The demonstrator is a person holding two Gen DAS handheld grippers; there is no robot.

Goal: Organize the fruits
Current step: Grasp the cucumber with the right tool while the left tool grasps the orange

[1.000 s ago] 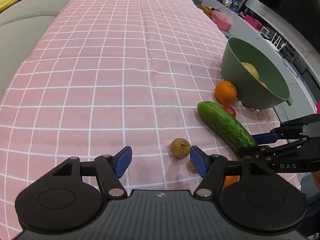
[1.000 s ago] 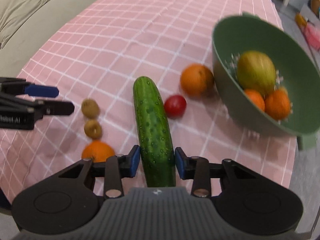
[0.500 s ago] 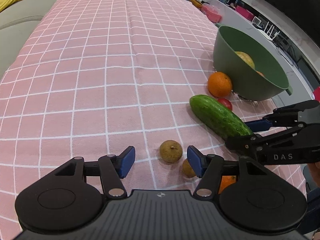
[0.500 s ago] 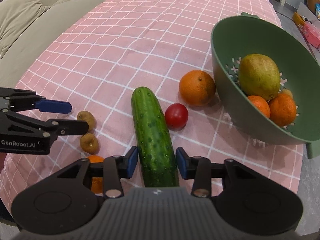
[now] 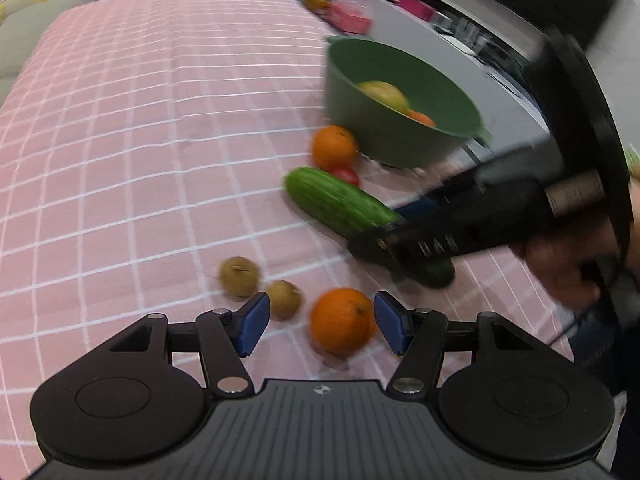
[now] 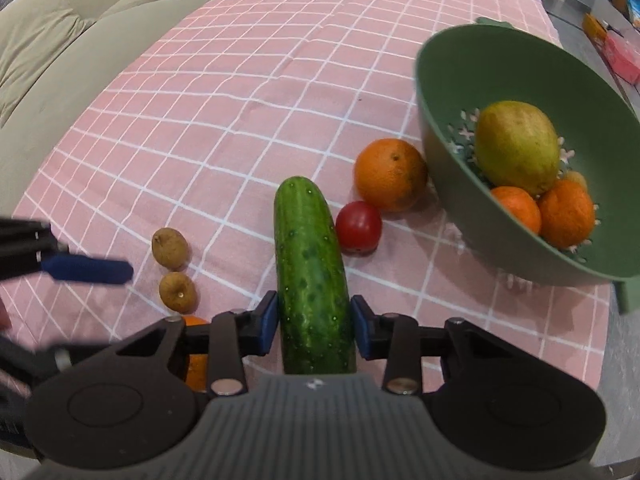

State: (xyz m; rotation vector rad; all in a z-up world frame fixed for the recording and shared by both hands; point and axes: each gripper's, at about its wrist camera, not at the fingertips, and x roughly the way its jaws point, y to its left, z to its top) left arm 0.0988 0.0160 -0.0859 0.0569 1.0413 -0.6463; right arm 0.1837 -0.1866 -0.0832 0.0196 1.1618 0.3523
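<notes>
My right gripper (image 6: 314, 322) is shut on the near end of a green cucumber (image 6: 310, 264), which lies on the pink checked cloth; it also shows in the left wrist view (image 5: 340, 200). My left gripper (image 5: 320, 322) is open, its pads on either side of a near orange (image 5: 340, 320), not touching it. Two small brown fruits (image 5: 239, 276) (image 5: 284, 299) lie just left of that orange. A second orange (image 6: 390, 174) and a red tomato (image 6: 358, 224) lie beside the green colander bowl (image 6: 452, 92), which holds a yellow-green mango (image 6: 518, 148) and oranges.
A grey sofa (image 6: 60, 40) runs along the far left side of the table. The table's right edge (image 6: 600, 320) is close behind the bowl. A counter with pink boxes (image 5: 348, 20) stands beyond the table.
My left gripper has swung right, from the brown fruits to around the near orange. My right gripper stays closed on the cucumber, which has hardly moved.
</notes>
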